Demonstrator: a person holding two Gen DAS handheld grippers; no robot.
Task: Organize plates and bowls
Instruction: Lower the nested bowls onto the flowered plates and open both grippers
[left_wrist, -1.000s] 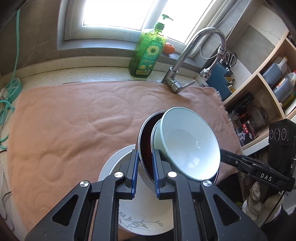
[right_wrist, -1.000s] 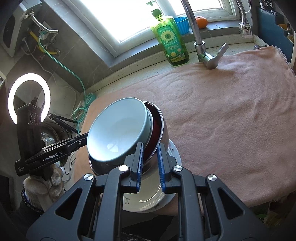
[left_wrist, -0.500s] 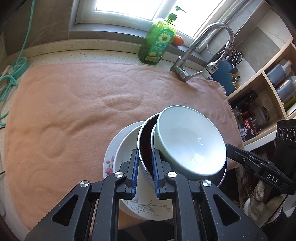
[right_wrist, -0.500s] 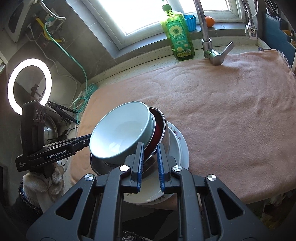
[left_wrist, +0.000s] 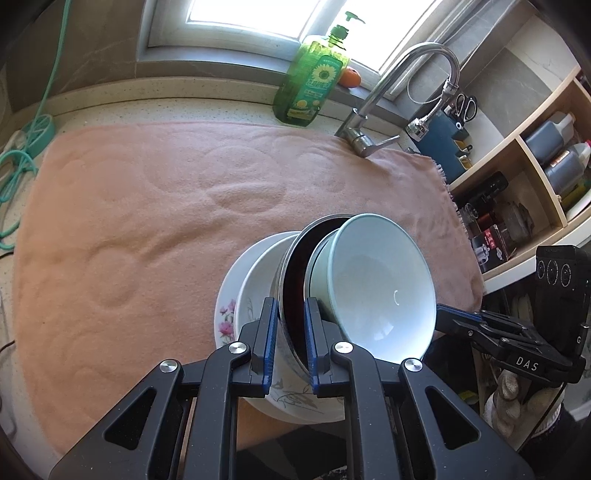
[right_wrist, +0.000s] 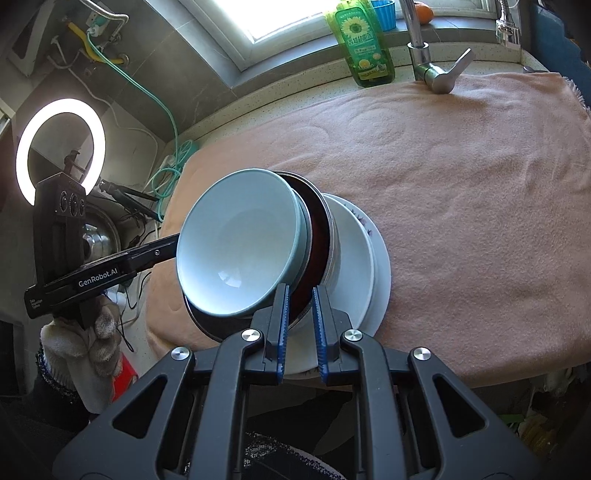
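Both grippers were clamped on the same stack. The left gripper had its blue-padded fingers pinched over the rim of the metal bowl, one pad outside the wall, one inside against the dark red lining. The right gripper did the same on the opposite rim of that metal bowl, fingers clenched tight on the thin edge.

Nested inside sat the pale blue bowl, tipped on a slant rather than level, and that looked like the worry: glazed, smooth and loose in its seat, it would likely slide or rock if the carry tilted further. Nothing gripped it; only its own weight kept it there.

The whole load hung at the near edge of the table, over the white bowl, which sat on the floral plate, both resting on the pink towel. Whether the metal bowl already touched the white one could not be told.

Judged by looks, the metal bowl seemed stiff and light enough for a rim pinch, yet slick, so two opposed holds made sense. The ceramic pieces below seemed heavier and chippable, and the soft towel would cushion them. Setting down gently and level seemed the call.
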